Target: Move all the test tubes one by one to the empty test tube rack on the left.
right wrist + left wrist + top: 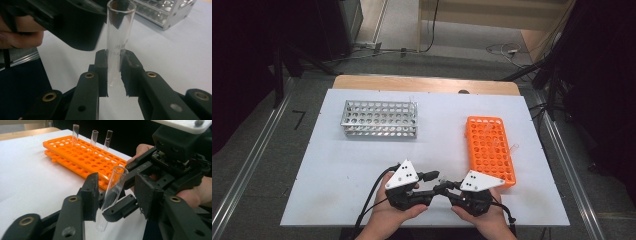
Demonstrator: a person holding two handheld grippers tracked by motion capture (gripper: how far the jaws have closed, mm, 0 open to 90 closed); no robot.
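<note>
High view: two hands enter from the bottom edge, lower centre of the frame, each wrapped around a gripper. The left gripper (432, 184) and right gripper (447, 190) point toward each other, tips meeting near the front edge of the white table (337, 165). Each carries a white three-cornered plate on top. The left hand (393, 212) sits at lower centre-left, the right hand (484, 217) at lower centre-right, both with fingers curled under the gripper bodies.

Right gripper view: a clear glass tube (119, 37) stands upright at centre frame, its lower part clamped between the two black jaws, which press on it from both sides. The left gripper's dark body fills the upper left, with fingers (20, 38) at the left edge. A metal rack (172, 12) lies at upper right.

Left gripper view: the tube (113, 192) leans slightly at centre frame, between this gripper's jaws. The jaws stand partly apart; the left pad lies close to the glass, the right pad stays clear of it, so they do not grip it. The right gripper (117, 206) holds the tube low down, behind. An orange rack (82, 160) occupies the upper left, with three tubes (94, 138) standing in it.
</note>
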